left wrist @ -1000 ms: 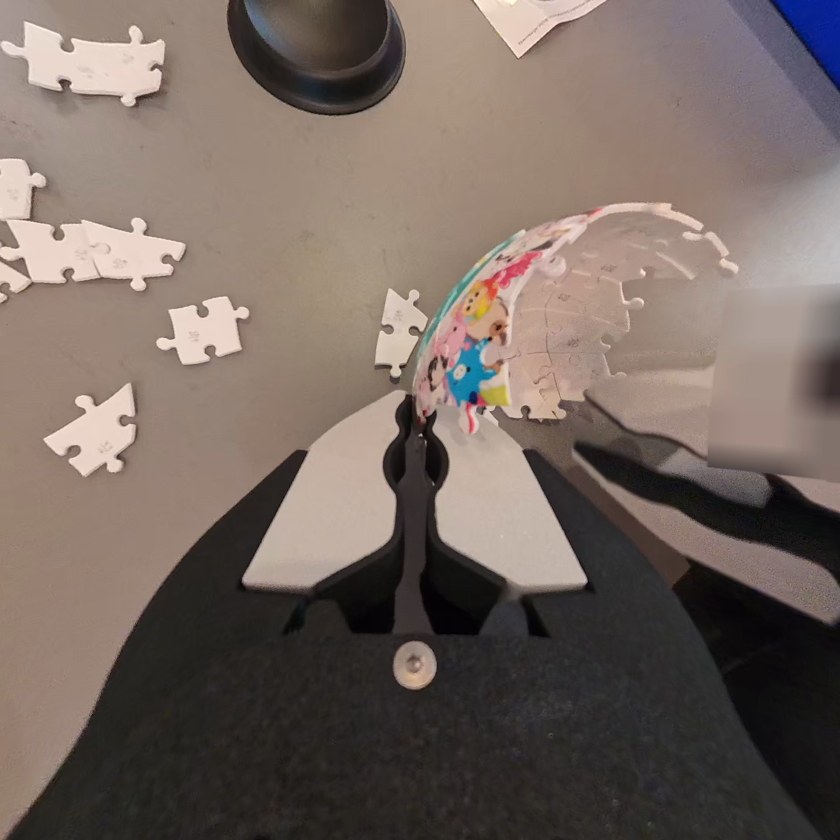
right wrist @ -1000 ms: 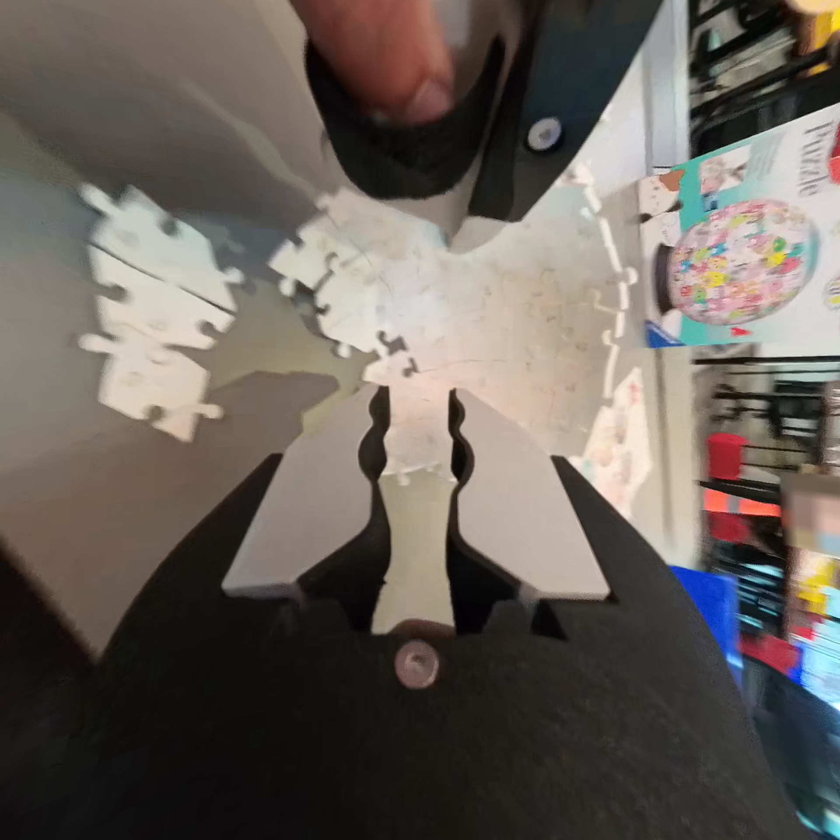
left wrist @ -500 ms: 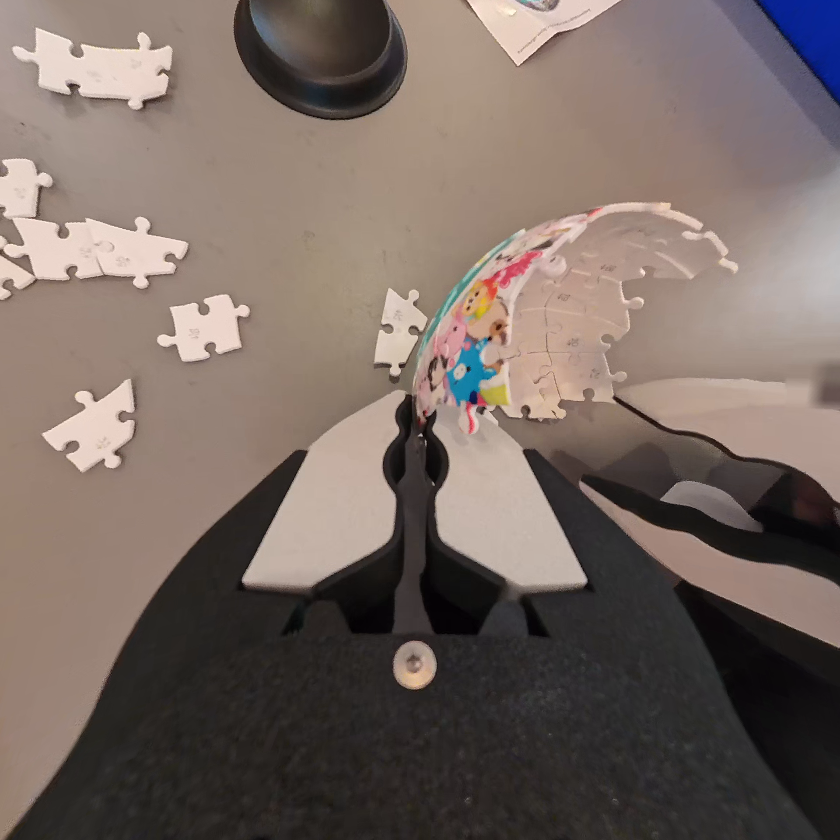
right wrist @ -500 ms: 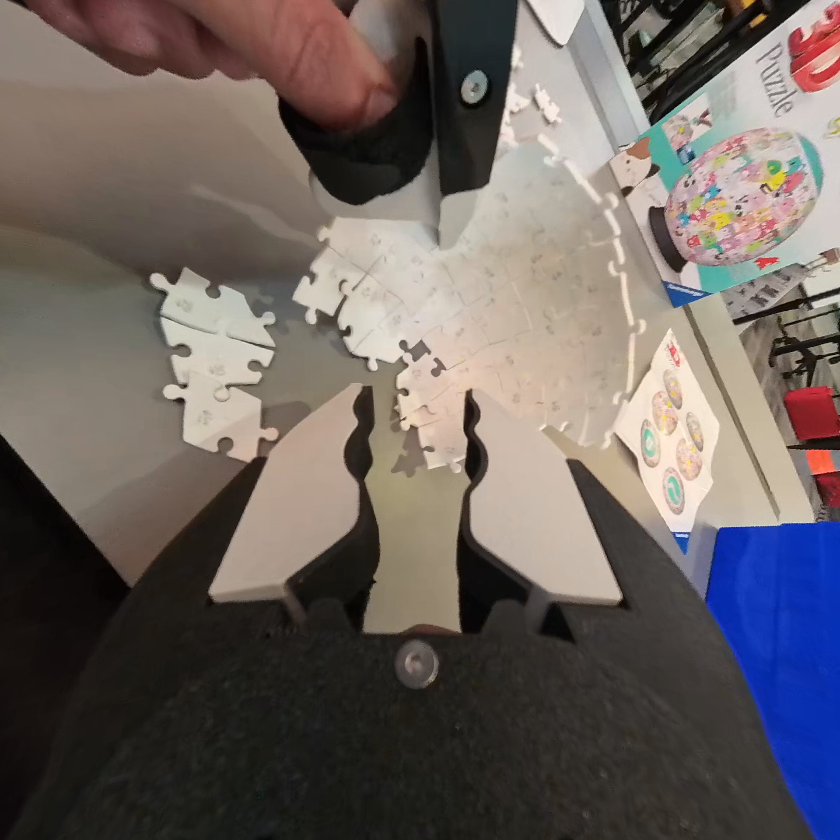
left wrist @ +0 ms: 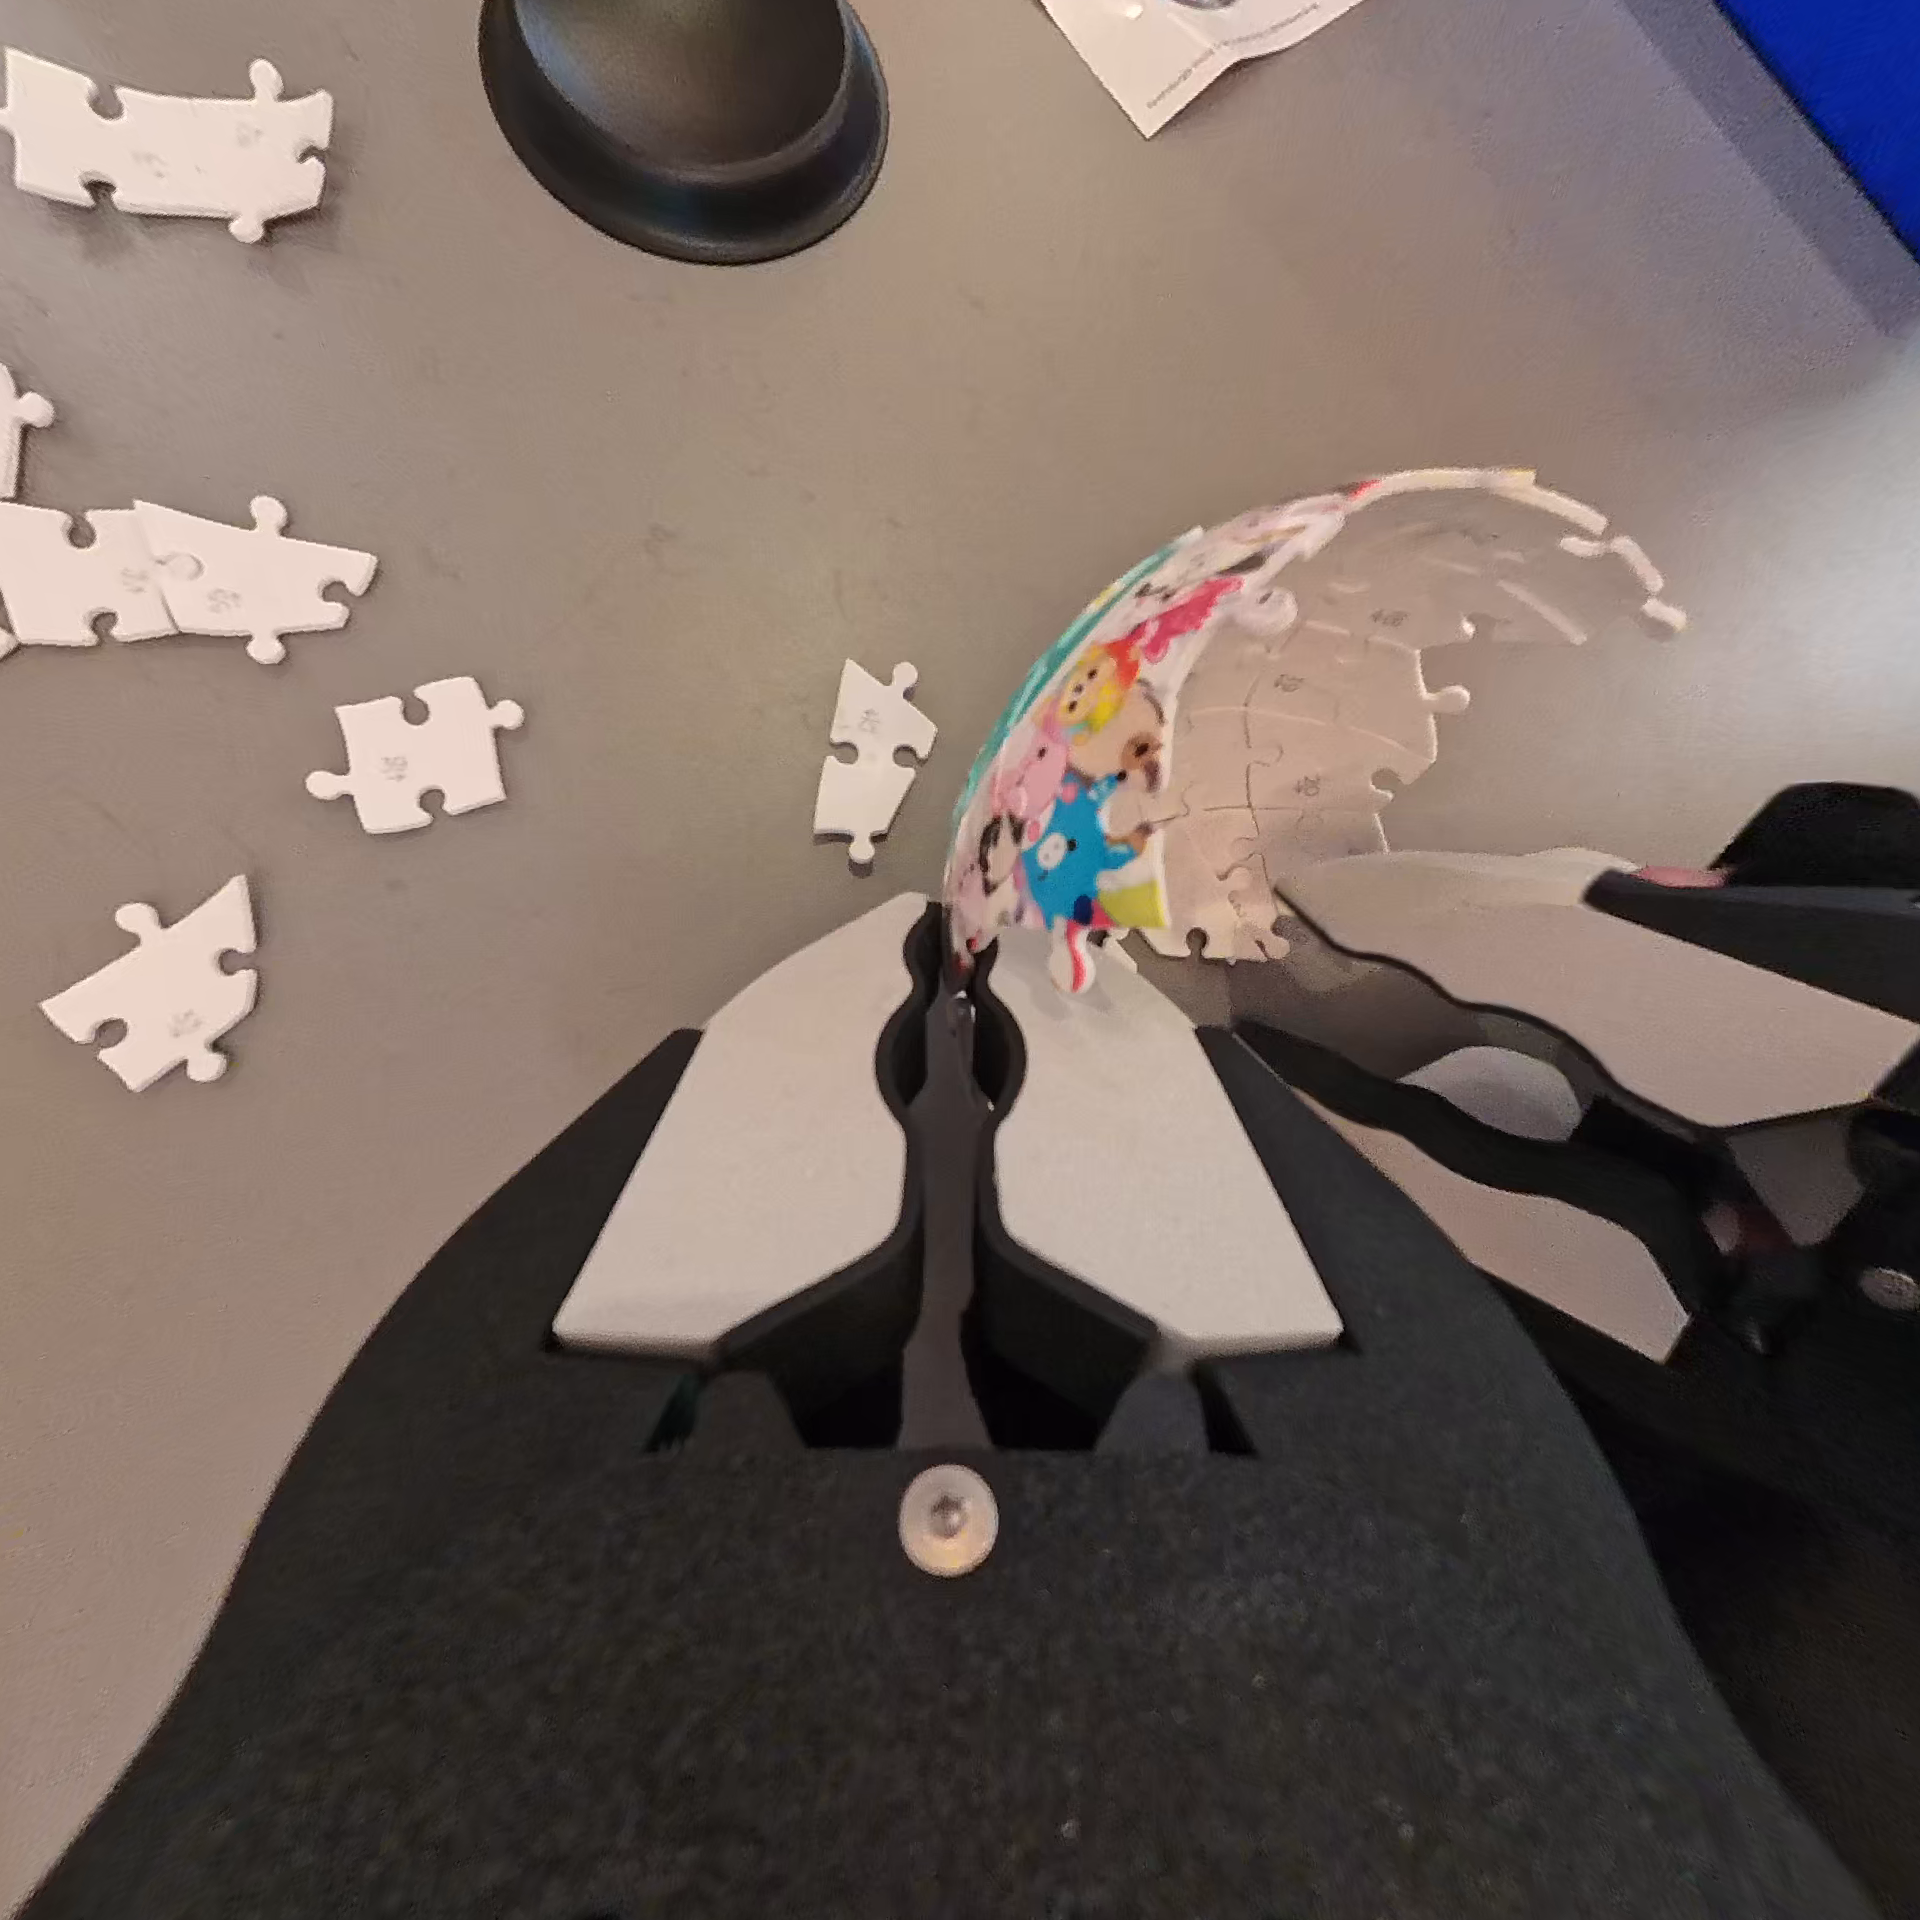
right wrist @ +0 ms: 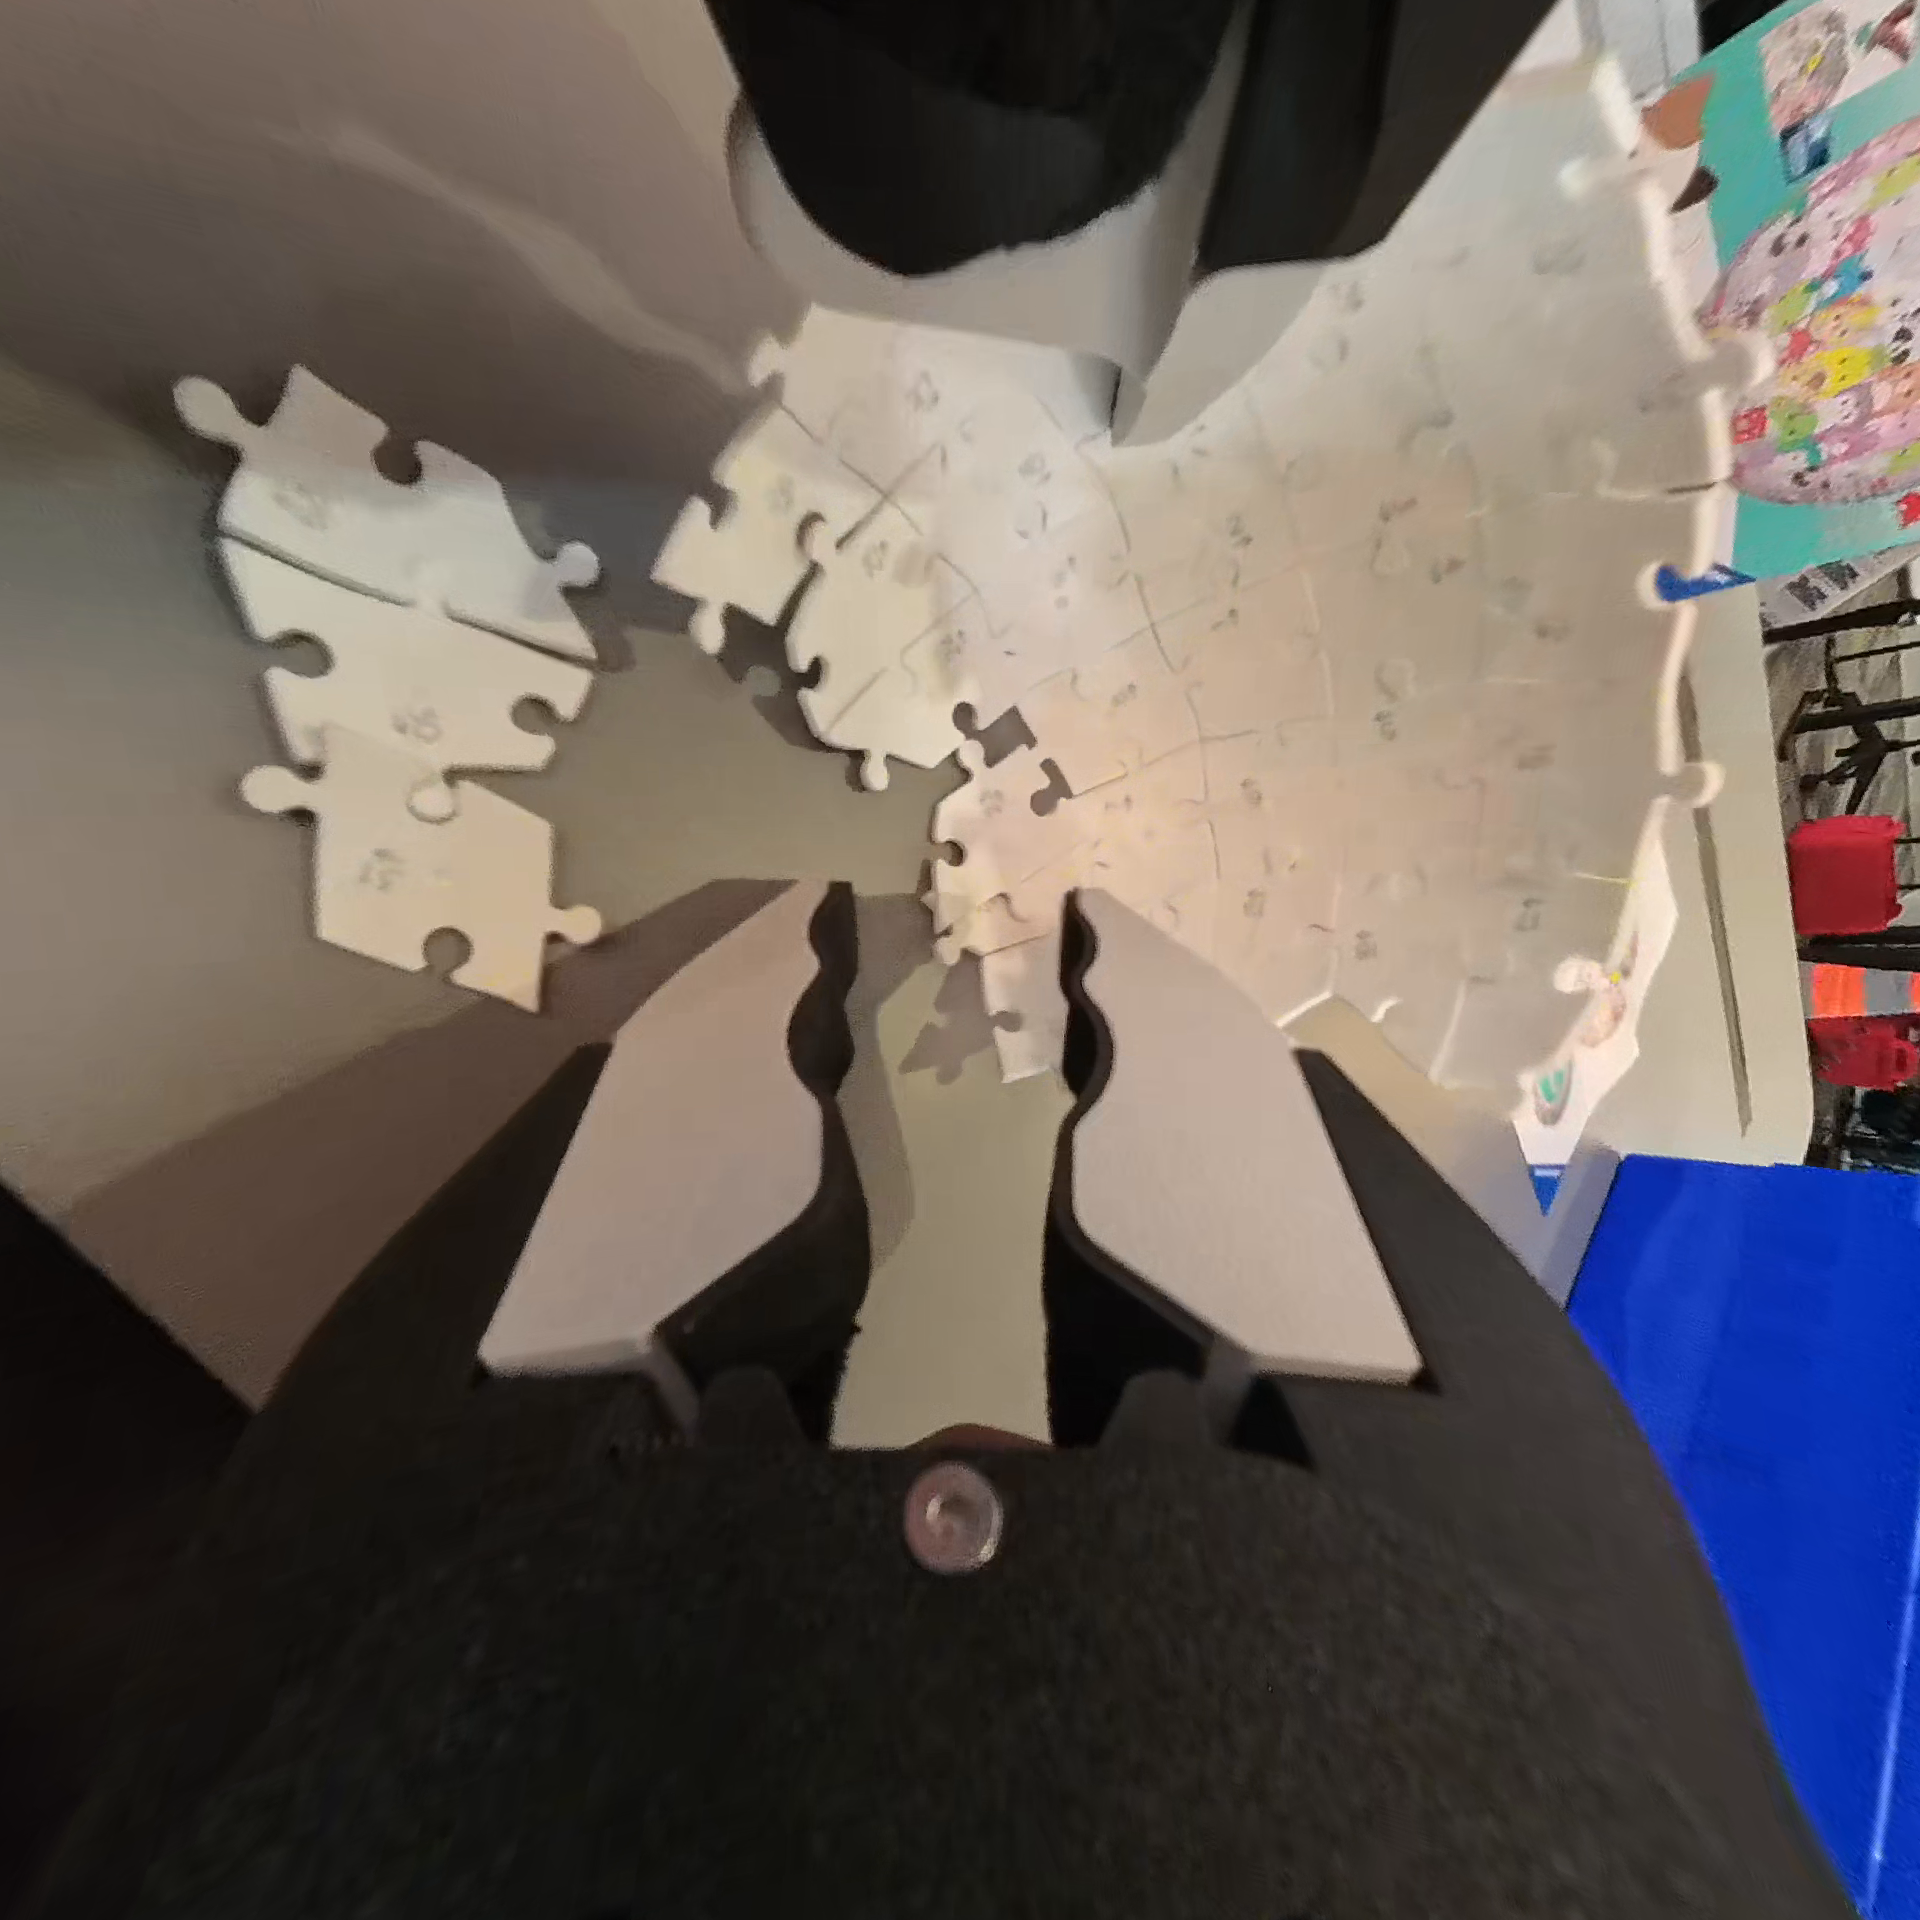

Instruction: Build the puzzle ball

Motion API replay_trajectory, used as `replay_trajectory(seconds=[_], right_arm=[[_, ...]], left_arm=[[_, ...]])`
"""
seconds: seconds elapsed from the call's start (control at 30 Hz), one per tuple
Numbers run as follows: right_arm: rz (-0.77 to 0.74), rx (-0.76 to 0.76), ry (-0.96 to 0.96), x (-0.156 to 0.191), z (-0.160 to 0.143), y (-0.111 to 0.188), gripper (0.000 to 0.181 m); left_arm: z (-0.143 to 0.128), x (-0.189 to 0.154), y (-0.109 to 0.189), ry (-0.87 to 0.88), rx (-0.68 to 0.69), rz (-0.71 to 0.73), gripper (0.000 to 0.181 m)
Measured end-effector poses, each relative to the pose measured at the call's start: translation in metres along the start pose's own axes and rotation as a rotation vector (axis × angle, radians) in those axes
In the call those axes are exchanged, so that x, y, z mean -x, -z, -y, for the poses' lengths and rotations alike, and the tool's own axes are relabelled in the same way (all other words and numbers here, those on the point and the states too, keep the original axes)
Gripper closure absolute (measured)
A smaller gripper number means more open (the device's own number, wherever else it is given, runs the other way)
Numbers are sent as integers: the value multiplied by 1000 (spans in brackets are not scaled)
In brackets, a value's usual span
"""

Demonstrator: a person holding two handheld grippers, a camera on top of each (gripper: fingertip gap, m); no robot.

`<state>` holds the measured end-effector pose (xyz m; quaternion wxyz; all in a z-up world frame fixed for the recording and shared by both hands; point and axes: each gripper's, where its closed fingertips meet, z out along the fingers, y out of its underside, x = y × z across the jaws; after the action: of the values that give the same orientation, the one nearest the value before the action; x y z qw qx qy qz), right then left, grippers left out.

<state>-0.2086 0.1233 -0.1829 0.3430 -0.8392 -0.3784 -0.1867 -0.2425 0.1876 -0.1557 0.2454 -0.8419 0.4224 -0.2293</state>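
The left claw (left wrist: 951,940) is pressed together on the lower rim of the half-built puzzle ball (left wrist: 1195,748), which curves up and to the right of its tips. The right claw (right wrist: 956,914) is spread with nothing between its fingers, its tips at the shell's white inner edge. Loose white pieces (left wrist: 416,753) lie on the grey bench (left wrist: 675,436) to the left of the left claw.

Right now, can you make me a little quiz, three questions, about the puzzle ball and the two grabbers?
1. True or false: the left gripper is shut on the half-built ball.
2. Is the right gripper holding anything? A) a piece B) nothing C) the black stand
3. Fill in: the loose pieces lie with their ____ side up.

Key: 1 true. 2 B, its jaws are open. 3 white; the black stand sits empty on the table.
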Motion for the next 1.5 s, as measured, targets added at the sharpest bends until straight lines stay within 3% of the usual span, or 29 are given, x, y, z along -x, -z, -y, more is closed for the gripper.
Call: replay_trajectory(seconds=[0.3, 0.47, 0.77, 0.87, 0.9, 1.13, 1.5], right_arm=[[-1, 31, 37, 2, -6, -7, 176], [-2, 24, 30, 1, -5, -8, 181], [-1, -36, 35, -1, 4, 0, 181], [51, 11, 20, 5, -3, -1, 181], [66, 33, 2, 7, -6, -3, 171], [11, 77, -127, -8, -7, -8, 157], [97, 61, -264, -3, -10, -10, 171]], left_arm=[[0, -3, 0, -5, 1, -8, 179], [0, -3, -1, -1, 1, -14, 179], [-2, -1, -1, 6, 9, -17, 178], [-2, 0, -1, 7, 12, -16, 178], [-2, 0, -1, 6, 12, -14, 179], [-1, -5, -2, -4, 9, -18, 179], [0, -8, -2, -20, 7, -15, 178]])
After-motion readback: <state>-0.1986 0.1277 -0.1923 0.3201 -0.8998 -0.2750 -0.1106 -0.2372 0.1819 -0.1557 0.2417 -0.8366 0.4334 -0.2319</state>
